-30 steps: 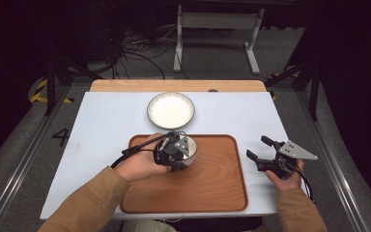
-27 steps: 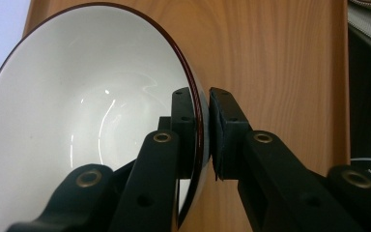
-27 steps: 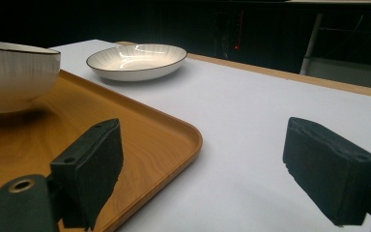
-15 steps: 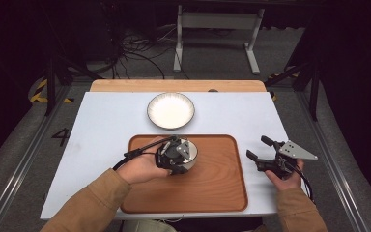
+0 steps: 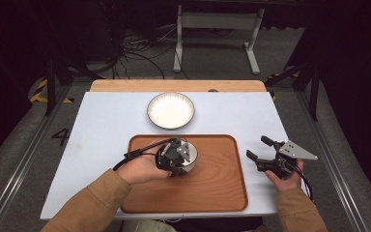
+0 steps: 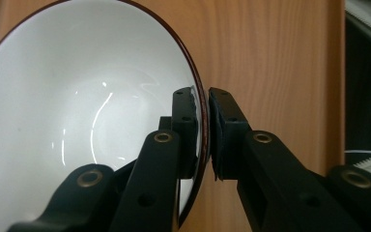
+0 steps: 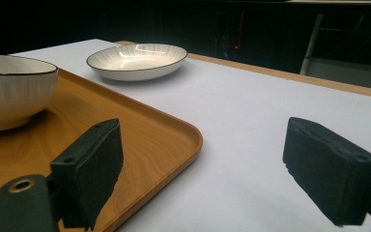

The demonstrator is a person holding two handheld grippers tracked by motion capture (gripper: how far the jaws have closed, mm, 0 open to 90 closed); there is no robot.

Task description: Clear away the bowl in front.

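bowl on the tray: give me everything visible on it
The bowl is round, glossy white inside, faintly ribbed cream outside, with a thin dark rim; it looks ceramic and empty. It sits upright on the wooden tray, toward its far left. The left claw is shut on its rim, one pad inside, one outside.

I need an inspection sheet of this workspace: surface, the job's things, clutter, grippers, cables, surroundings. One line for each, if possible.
Surface: white table top with a wooden strip along its far edge.
Job's things: white bowl standing on the wooden tray; a shallow white plate on the table beyond the tray.
Clutter: nothing seen.
Grippers: left gripper shut on the bowl's rim, one finger inside, one outside; right gripper open, holding nothing, right of the tray.
Cables: one black cable trails from the left gripper; loose cables on the floor behind the table.
Surroundings: dark room, a metal stand on the floor.
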